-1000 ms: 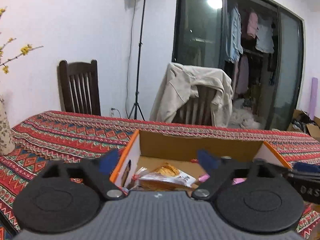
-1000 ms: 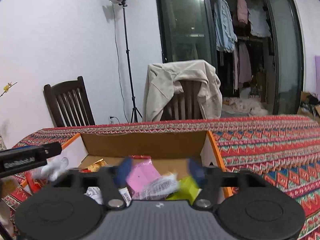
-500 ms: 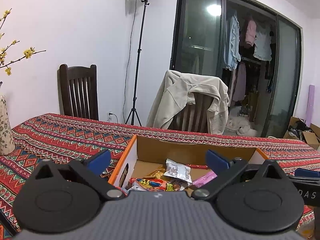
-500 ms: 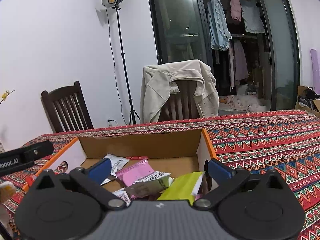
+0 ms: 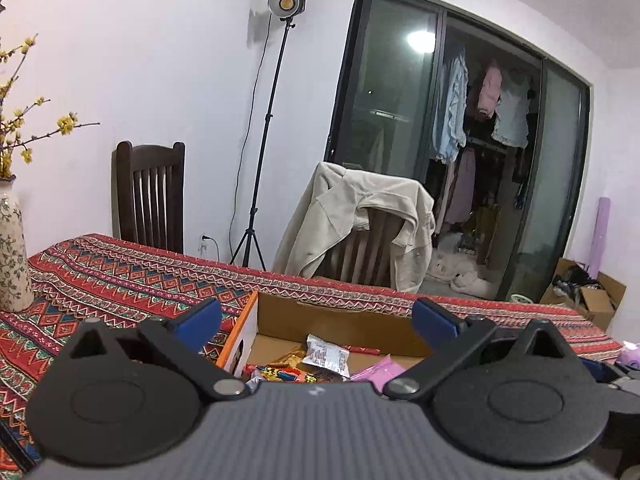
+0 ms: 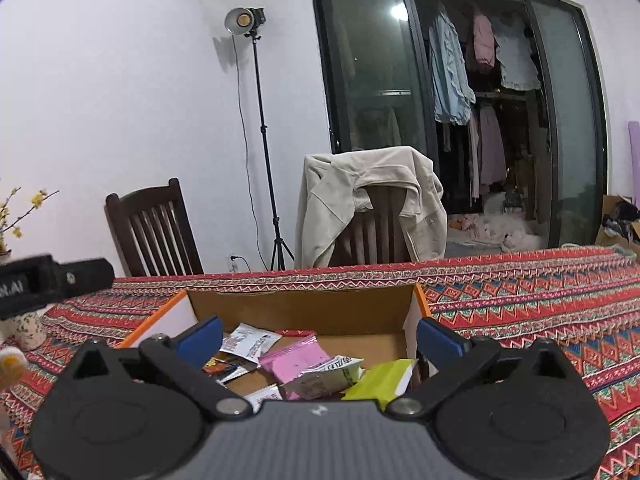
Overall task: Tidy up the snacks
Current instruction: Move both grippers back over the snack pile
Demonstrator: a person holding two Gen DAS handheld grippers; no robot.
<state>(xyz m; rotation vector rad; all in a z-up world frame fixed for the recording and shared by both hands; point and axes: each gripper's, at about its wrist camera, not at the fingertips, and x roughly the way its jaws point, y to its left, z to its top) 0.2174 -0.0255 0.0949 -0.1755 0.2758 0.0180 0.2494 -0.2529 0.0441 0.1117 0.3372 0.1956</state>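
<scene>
We see two fisheye views, each looking fwd over a hand-held gripper toward a cardboard box (image 5: 336,320) of snacks on a worktop (image 5: 120,276) covered w/ a red patterned cloth.

Left wrist view: left hand-held gripper (image 5: 316,314) fills the bottom of the frame, blue pads spread wide, nothing between them. The box sits lower centre, just past the pads, w/ an orange rim. Inside: a white packet (image 5: 326,356), a red-and-yellow packet (image 5: 288,374) and a pink packet (image 5: 374,372), all loose on the box floor. A floral vase (image 5: 12,256) stands at the left edge w/ yellow-flowered twigs.

Right wrist view: right hand-held gripper (image 6: 318,336) also at the bottom, pads spread wide, gripping nothing. Box lower centre; in it a white packet at left, the pink packet in the middle, a white-and-grey packet (image 6: 332,376) overlapping it, and a yellow-green packet (image 6: 380,382) at right near the box wall.

Bkgd in both: a dark wooden chair (image 6: 156,228), a lamp on a tripod stand (image 6: 244,20), a 2nd chair draped w/ a beige jacket (image 6: 368,196), and glass doors w/ hanging clothes behind.
</scene>
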